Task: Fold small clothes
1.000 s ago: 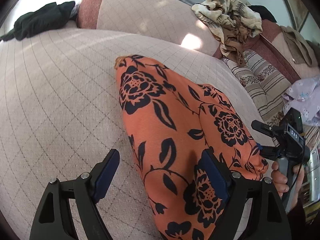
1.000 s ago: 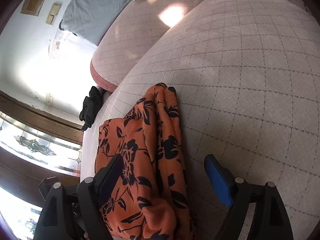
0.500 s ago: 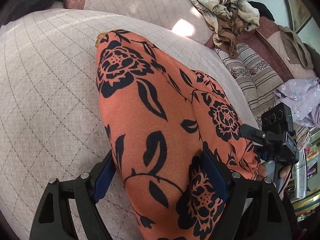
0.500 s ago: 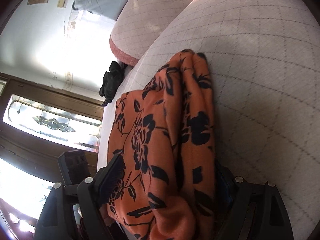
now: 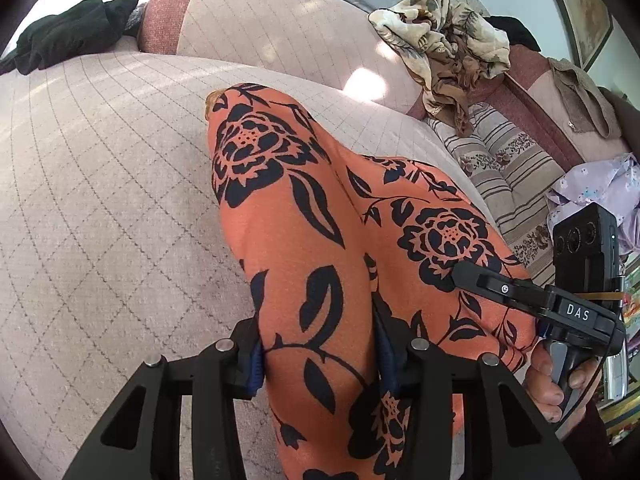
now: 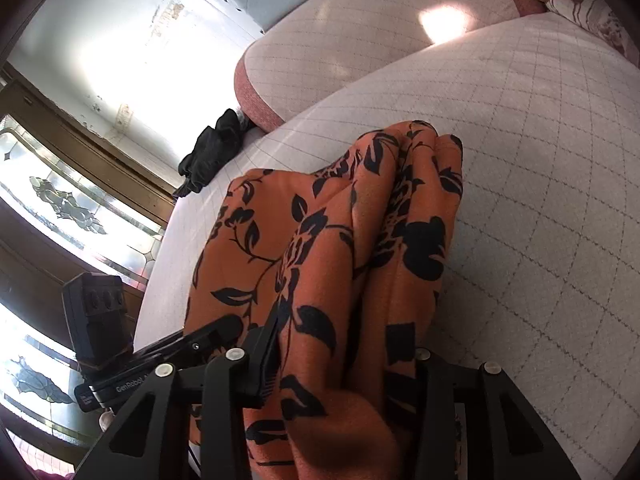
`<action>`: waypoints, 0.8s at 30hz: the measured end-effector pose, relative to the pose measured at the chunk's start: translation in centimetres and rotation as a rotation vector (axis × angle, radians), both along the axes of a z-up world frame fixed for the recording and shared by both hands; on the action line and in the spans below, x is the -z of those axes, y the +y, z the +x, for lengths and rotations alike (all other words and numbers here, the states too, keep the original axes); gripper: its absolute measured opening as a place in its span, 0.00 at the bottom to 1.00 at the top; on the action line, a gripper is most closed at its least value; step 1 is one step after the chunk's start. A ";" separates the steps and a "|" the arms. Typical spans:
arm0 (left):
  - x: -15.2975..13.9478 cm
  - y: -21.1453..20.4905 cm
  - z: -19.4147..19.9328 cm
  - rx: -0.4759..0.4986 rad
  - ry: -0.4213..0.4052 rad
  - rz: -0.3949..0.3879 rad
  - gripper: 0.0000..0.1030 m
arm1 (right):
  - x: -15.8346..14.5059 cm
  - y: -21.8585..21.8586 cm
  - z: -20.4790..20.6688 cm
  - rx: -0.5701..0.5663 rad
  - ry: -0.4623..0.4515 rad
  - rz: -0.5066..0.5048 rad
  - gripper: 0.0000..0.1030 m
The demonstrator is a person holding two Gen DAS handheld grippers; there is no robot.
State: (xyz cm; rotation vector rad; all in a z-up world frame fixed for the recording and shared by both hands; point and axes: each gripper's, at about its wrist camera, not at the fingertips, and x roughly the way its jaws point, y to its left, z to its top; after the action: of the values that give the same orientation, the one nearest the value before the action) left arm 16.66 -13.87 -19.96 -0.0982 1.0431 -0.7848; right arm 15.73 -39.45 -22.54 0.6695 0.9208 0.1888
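An orange garment with black flowers (image 5: 304,216) lies bunched on the pale quilted sofa cushion (image 5: 100,208). My left gripper (image 5: 320,356) is shut on its near edge, cloth pinched between the blue pads. The right gripper's black body shows at the right of the left wrist view (image 5: 532,300), at the garment's other side. In the right wrist view the same garment (image 6: 352,240) runs in folds away from me, and my right gripper (image 6: 340,368) is shut on a thick bunch of it. The left gripper's body shows at lower left (image 6: 160,356).
A dark garment (image 5: 68,32) lies at the cushion's far left. A beige patterned cloth (image 5: 444,36) hangs on the sofa back. A striped cushion (image 5: 508,164) and a lilac garment (image 5: 600,188) sit to the right. A glazed door (image 6: 60,208) is behind.
Both grippers moved in over the garment's edge and closed on it. A second ago both were open around the cloth.
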 end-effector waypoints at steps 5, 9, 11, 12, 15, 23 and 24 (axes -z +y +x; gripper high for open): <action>-2.6 2.5 -0.6 -0.062 -0.066 0.002 0.45 | -1.8 2.9 0.4 -0.031 -0.046 -0.027 0.39; -4.4 5.0 -1.2 -0.115 -0.110 0.005 0.45 | -2.8 5.1 0.4 -0.063 -0.082 -0.024 0.39; -5.0 6.2 -1.4 -0.138 -0.125 0.012 0.45 | -3.1 6.1 0.4 -0.071 -0.095 -0.009 0.39; -5.3 6.7 -1.6 -0.148 -0.132 0.014 0.45 | -3.2 6.7 0.4 -0.075 -0.099 0.001 0.39; -5.9 8.5 -2.1 -0.176 -0.147 0.022 0.45 | -3.8 8.6 0.3 -0.092 -0.113 0.007 0.39; -6.6 11.4 -3.7 -0.207 -0.163 0.033 0.45 | -4.3 12.5 -0.9 -0.121 -0.140 -0.008 0.38; -6.6 11.8 -3.9 -0.209 -0.159 0.036 0.45 | -4.3 13.0 -0.8 -0.122 -0.140 -0.017 0.38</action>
State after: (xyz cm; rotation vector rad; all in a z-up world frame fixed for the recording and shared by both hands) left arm 12.72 -2.02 -13.39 -0.1104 0.8798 -0.5740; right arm 14.91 -26.41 -18.24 0.5774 0.8276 0.3320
